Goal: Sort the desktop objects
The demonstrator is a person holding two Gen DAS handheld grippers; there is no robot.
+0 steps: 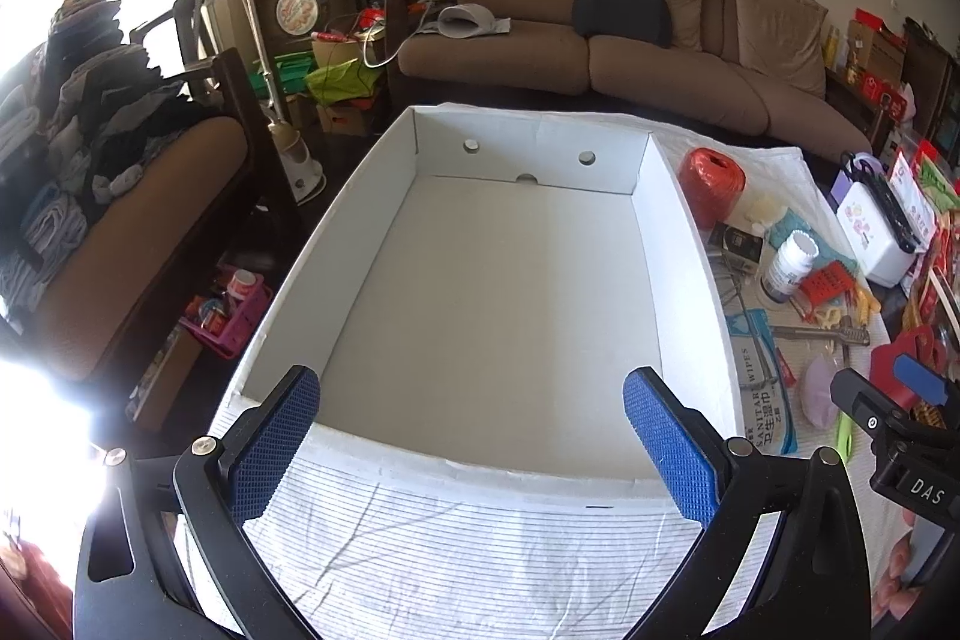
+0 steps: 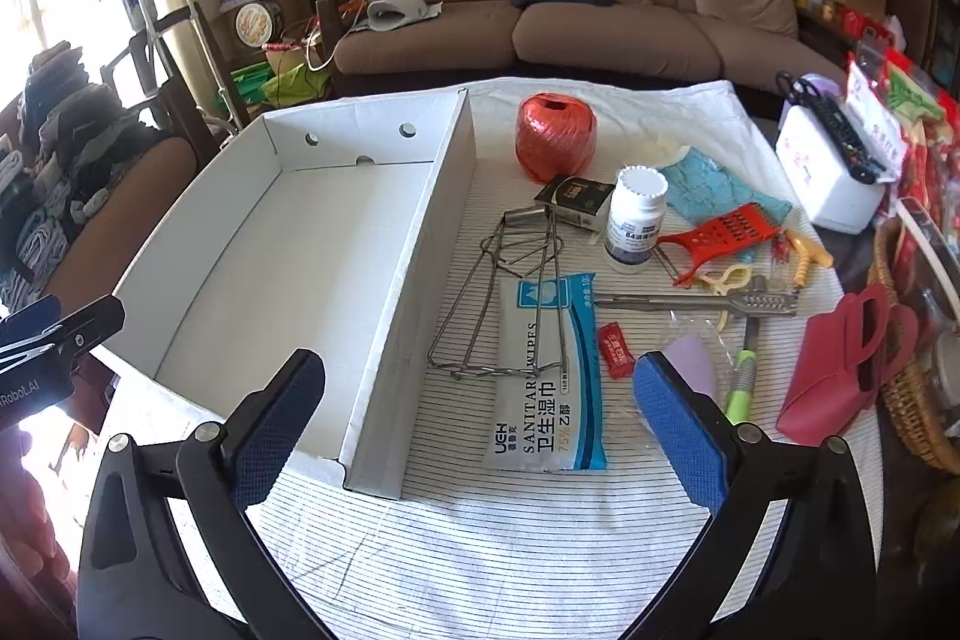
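An empty white cardboard box [image 1: 384,232] [image 2: 414,256] lies on the striped cloth. My left gripper [image 1: 474,418] stands open over the box's near rim, nothing between its blue pads. My right gripper [image 2: 480,400] is open too, above the cloth just right of the box, near a pack of sanitary wipes [image 2: 549,382]. On the wipes rests a wire rack [image 2: 510,292]. Further right lie a red twine ball [image 2: 555,136], a white pill bottle [image 2: 636,220], a red grater [image 2: 720,229], a metal tool [image 2: 696,303], a small red packet [image 2: 615,349] and a red pouch [image 2: 840,370].
A white case [image 2: 828,172] with a black remote on it sits at the table's right, beside a wicker basket [image 2: 918,400] and red packets. Beyond the table stands a brown sofa [image 2: 600,22]. A chair piled with clothes [image 1: 90,148] is to the left.
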